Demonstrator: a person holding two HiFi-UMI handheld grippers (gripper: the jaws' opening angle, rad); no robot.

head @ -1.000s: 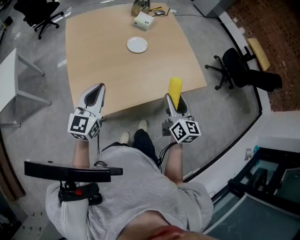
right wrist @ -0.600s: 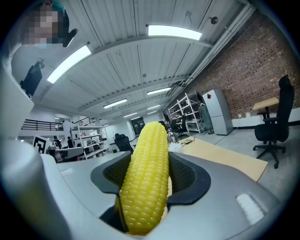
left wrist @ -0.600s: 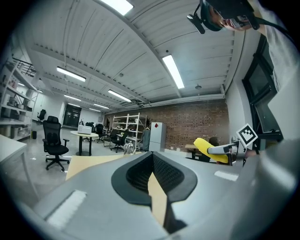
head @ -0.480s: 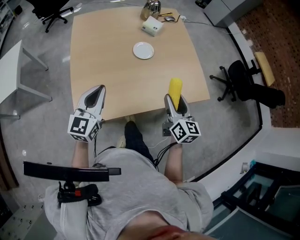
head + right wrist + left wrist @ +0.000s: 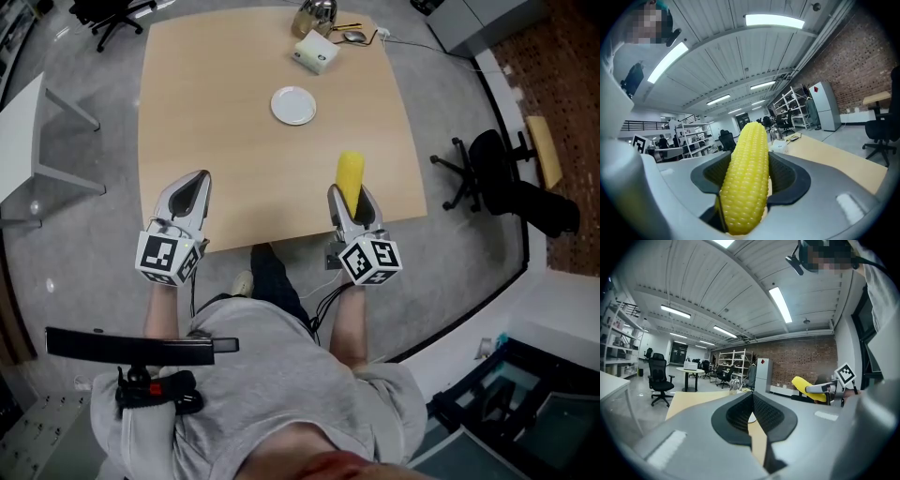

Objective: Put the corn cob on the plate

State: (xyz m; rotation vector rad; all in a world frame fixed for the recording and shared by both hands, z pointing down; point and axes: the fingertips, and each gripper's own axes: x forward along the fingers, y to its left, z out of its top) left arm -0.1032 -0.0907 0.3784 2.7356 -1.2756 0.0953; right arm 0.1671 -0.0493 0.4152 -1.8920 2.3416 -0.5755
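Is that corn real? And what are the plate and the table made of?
Corn: very even yellow kernels with a slight shine. It could be real or plastic; the look leaves it open.
Plate: plain white and smooth. It may be ceramic, plastic or paper, but it's too small to say.
Table: pale, matte, wood-look top, probably laminate or veneer.

An open-plan lab-office: brick wall (image 5: pixel 802 358), metal shelving (image 5: pixel 731 363), wheeled office chairs (image 5: pixel 658 377), ceiling strip lights (image 5: pixel 781 304)

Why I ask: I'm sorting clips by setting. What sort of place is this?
Likely an open office or lab workspace: a rolling office chair, metal shelving racks by a brick wall, strip ceiling lights.
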